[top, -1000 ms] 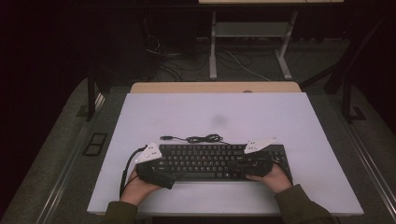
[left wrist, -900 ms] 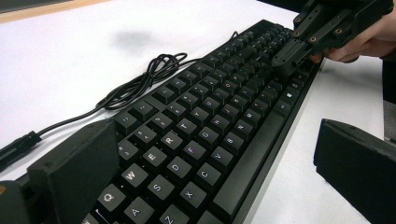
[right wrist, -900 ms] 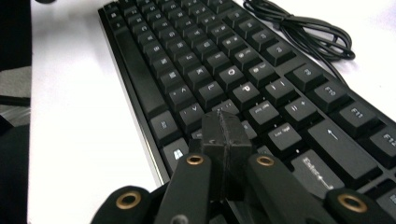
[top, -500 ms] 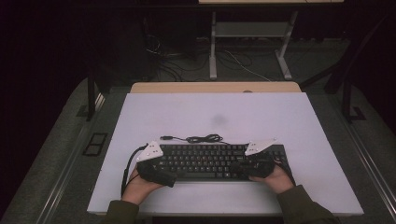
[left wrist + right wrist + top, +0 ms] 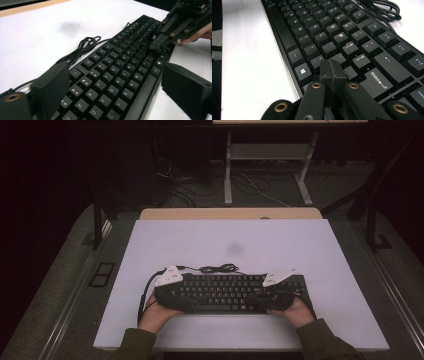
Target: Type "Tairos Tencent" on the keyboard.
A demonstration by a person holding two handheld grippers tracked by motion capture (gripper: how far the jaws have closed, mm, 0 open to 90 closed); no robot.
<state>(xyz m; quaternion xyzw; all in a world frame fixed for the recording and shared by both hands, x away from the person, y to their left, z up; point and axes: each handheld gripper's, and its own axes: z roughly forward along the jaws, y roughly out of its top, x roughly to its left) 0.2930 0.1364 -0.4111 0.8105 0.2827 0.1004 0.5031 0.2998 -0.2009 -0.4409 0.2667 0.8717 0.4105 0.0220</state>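
A black keyboard [image 5: 230, 292] lies flat near the table's front edge, its coiled cable [image 5: 217, 268] just behind it. My left gripper [image 5: 172, 295] straddles the keyboard's left end. In the left gripper view the keyboard [image 5: 117, 72] sits between the wide jaws of the left gripper [image 5: 117, 90]. They have just been closing, and a gap still shows at the front jaw. My right gripper [image 5: 260, 295] is shut with nothing between its jaws. Its joined tips [image 5: 333, 72] rest over keys at the keyboard's [image 5: 332, 32] right part; the right gripper [image 5: 160, 42] also shows from the left gripper view.
The white tabletop [image 5: 225, 240] stretches bare behind the keyboard, with a faint grey smudge [image 5: 234, 247]. A wooden strip [image 5: 230, 213] edges its far side. Beyond it are a desk frame [image 5: 265, 170] and loose floor cables [image 5: 190, 185] in the dark.
My left gripper has edged slightly to the right at the keyboard's left end. The right hand and the keyboard have stayed put.
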